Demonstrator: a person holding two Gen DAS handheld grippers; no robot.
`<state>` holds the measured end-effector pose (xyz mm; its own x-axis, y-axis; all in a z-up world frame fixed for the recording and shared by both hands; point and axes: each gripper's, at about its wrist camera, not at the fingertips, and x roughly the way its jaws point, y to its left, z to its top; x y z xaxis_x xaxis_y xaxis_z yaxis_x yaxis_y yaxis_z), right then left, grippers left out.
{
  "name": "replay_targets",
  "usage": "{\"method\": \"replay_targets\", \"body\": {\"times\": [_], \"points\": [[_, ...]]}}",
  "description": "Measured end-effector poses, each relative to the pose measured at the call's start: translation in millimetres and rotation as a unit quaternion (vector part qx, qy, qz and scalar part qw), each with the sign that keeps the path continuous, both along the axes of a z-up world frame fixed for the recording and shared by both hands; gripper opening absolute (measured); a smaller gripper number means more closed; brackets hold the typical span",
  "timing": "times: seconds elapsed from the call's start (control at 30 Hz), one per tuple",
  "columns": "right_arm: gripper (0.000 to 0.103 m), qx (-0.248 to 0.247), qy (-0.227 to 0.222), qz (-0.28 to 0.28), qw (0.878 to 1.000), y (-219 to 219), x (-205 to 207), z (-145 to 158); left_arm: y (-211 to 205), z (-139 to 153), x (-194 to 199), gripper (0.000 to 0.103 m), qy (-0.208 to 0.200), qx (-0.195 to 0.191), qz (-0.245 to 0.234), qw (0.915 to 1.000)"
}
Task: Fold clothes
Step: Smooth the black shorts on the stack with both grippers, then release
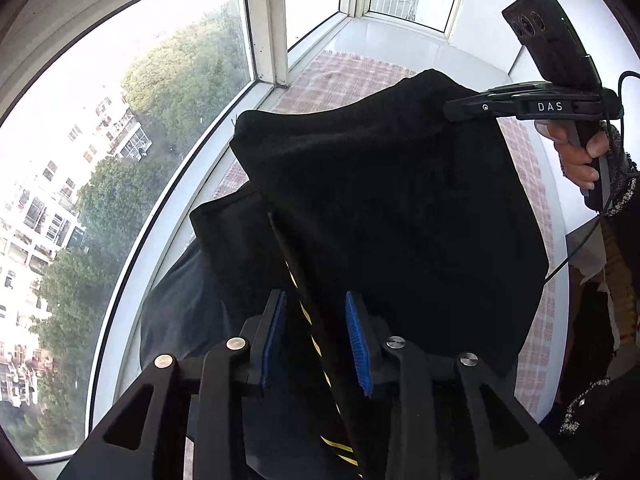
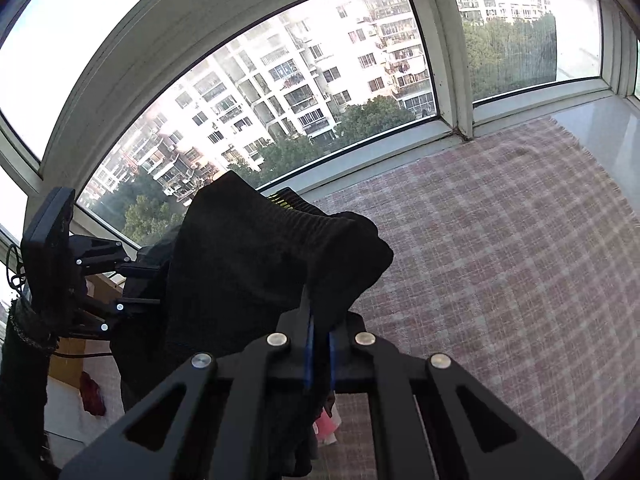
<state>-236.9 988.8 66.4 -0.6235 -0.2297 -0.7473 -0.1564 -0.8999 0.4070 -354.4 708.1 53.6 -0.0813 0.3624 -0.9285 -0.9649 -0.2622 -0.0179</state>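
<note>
Black knit garment held in the air between both tools, above the checked cloth.

Left tool: blue pads apart, the yellow-striped hem running between them, neither pad visibly pressing. Right tool: pads together, clamped on a corner of the garment, which drapes away from it toward the window. Judgement: the garment's top edge spans tool to tool; the left tool must close before any fold.

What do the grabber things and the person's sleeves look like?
Both grippers are black plastic with silver rivets and blue ribbed pads. The right gripper has "DAS" in white letters, a flat black block on top with round lenses, and a thin black cable. The sleeve is dark with speckled grey trim.
</note>
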Motion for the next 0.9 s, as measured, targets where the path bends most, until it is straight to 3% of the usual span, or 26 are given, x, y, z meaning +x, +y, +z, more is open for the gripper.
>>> {"method": "replay_targets", "body": {"times": [0.03,0.13,0.2,0.23,0.5,0.6,0.7,0.8,0.83,0.9], "points": [[0.005,-0.001,0.0,0.001,1.0,0.6,-0.1,0.3,1.8,-3.6,2.1,0.039,0.001,-0.009,-0.006,0.9999],[0.005,0.004,-0.002,0.003,1.0,-0.4,-0.7,2.3,4.8,-14.3,7.2,0.039,0.003,-0.029,-0.016,0.9994],[0.005,0.013,-0.001,0.005,1.0,-3.7,0.5,5.8,4.0,-15.7,8.6,0.026,-0.005,-0.028,-0.022,0.9994],[0.005,0.016,0.001,0.006,1.0,-5.0,1.1,7.8,1.8,-14.1,9.6,0.006,-0.007,-0.023,-0.022,0.9995],[0.005,0.045,0.044,0.052,0.997,-29.0,-1.2,41.2,-41.0,14.4,23.4,0.002,0.01,0.027,-0.005,0.9996],[0.005,0.038,0.05,0.069,0.996,-38.4,-18.1,48.1,-71.1,27.2,36.9,0.002,0.02,0.047,0.006,0.9987],[0.005,0.043,0.001,0.061,0.997,-39.9,-39.3,21.2,-85.6,18.0,35.3,0.003,0.01,0.037,0.022,0.999],[0.01,0.078,-0.061,0.049,0.994,-41.8,-47.0,-10.4,-87.6,-3.9,20.5,0.02,-0.002,0.006,0.053,0.9986],[0.014,0.074,-0.059,0.041,0.995,-39.0,-40.1,-9.6,-89.7,-7.6,16.9,0.027,0.002,-0.001,0.059,0.9983],[0.026,0.067,-0.043,0.026,0.996,-32.4,-19.8,1.2,-101.1,0.1,18.9,0.031,0.004,0.012,0.064,0.9979]]}}
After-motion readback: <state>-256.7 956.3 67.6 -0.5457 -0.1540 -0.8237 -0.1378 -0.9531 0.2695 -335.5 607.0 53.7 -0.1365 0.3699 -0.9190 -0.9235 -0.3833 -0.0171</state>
